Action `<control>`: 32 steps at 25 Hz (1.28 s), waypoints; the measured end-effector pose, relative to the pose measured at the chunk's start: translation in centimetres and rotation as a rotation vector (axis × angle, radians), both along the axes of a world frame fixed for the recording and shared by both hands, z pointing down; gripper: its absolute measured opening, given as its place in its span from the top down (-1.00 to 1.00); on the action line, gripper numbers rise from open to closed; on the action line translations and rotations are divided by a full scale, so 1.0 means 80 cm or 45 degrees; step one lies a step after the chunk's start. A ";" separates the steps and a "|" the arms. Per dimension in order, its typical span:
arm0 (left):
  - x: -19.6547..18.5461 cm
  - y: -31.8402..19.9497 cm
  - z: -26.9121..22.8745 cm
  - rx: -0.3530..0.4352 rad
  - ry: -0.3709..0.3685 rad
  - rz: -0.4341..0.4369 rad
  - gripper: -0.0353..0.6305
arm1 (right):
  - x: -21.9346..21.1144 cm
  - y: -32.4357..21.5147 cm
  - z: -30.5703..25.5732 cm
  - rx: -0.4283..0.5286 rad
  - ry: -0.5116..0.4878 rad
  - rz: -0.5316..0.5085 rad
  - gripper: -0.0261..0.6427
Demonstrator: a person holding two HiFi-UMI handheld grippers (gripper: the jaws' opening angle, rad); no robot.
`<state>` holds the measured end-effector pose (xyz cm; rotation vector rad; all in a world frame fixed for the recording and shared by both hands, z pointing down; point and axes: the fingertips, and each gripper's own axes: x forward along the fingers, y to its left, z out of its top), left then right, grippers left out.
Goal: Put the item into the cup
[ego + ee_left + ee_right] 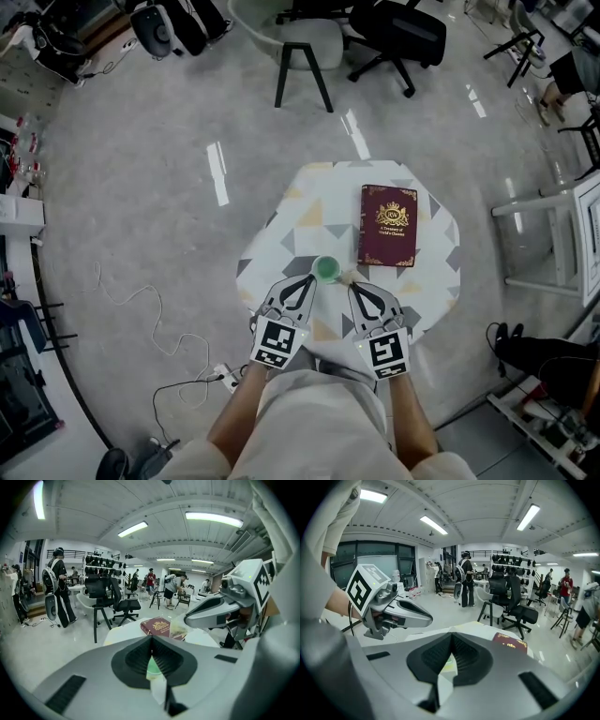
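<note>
A small green cup (pixel 325 270) stands near the front of the patterned table (pixel 300 202). My left gripper (pixel 312 278) is shut, its tips at the cup's near-left rim; in the left gripper view the cup (pixel 153 668) shows green through the gap under the closed tips (pixel 151 639). Whether the rim is pinched I cannot tell. My right gripper (pixel 351 281) is shut on a small pale crinkly item (pixel 347 277), just right of the cup. The left gripper view shows that item (pixel 177 629) hanging at the right gripper's tip (pixel 186 619).
A maroon book (pixel 387 225) lies on the table's right half, behind the cup. Chairs (pixel 309 47) stand beyond the table. Cables (pixel 169 347) trail on the floor at left. A white rack (pixel 562 234) is at right.
</note>
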<state>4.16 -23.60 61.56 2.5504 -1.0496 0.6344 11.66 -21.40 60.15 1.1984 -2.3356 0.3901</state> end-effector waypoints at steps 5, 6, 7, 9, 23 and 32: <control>-0.004 -0.001 0.012 -0.027 -0.003 0.009 0.86 | -0.011 -0.003 0.016 -0.037 0.014 -0.026 0.91; -0.005 -0.001 0.014 -0.031 -0.004 0.010 0.86 | -0.013 -0.004 0.019 -0.044 0.017 -0.032 0.91; -0.005 -0.001 0.016 -0.036 -0.004 0.012 0.86 | -0.015 -0.004 0.022 -0.051 0.020 -0.039 0.91; -0.007 -0.001 0.021 -0.045 -0.005 0.014 0.86 | -0.020 -0.005 0.029 -0.064 0.026 -0.052 0.91; -0.009 0.003 0.048 -0.101 -0.018 0.033 0.86 | -0.039 -0.006 0.077 -0.171 0.086 -0.098 0.91; -0.007 0.002 0.057 -0.117 -0.022 0.044 0.86 | -0.047 -0.011 0.101 -0.222 0.114 -0.128 0.91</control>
